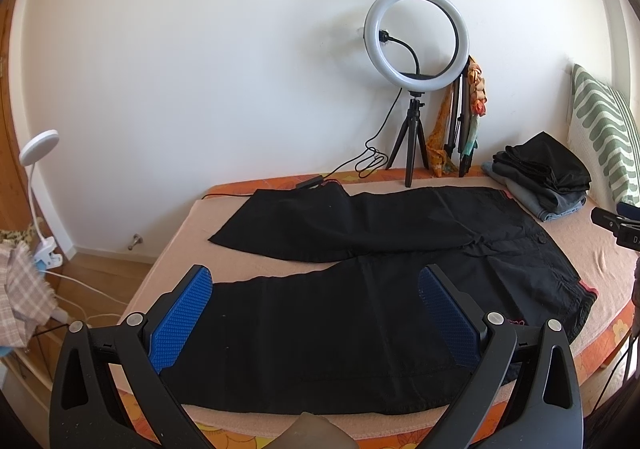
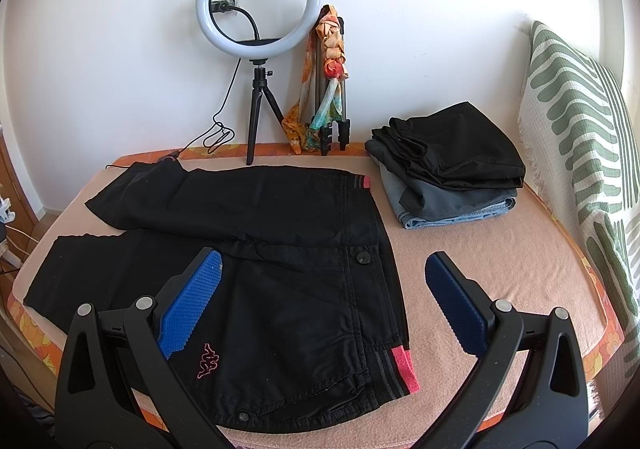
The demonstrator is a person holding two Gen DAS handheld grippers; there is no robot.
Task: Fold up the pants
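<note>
Meanwhile, both tongs — left tongs (image 1: 316, 307) and right tongs (image 2: 324, 299) — are hovering wide open, gripping nothing, over black pants (image 2: 256, 249) lying mid-frame on the bed (image 2: 500, 249).

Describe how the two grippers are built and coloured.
Both look alike. The left gripper and right gripper each have two matte black plastic arms with triangular cut-outs and silver round rivets at the joints. Each finger carries a blue pad with a fine knobbly texture. No cables, markings or sleeves show.

Peach-blanketed bed (image 2: 480, 257) under spread black pants (image 2: 280, 249), folded clothes stack (image 2: 448, 177), ring light tripod (image 2: 256, 121).
</note>
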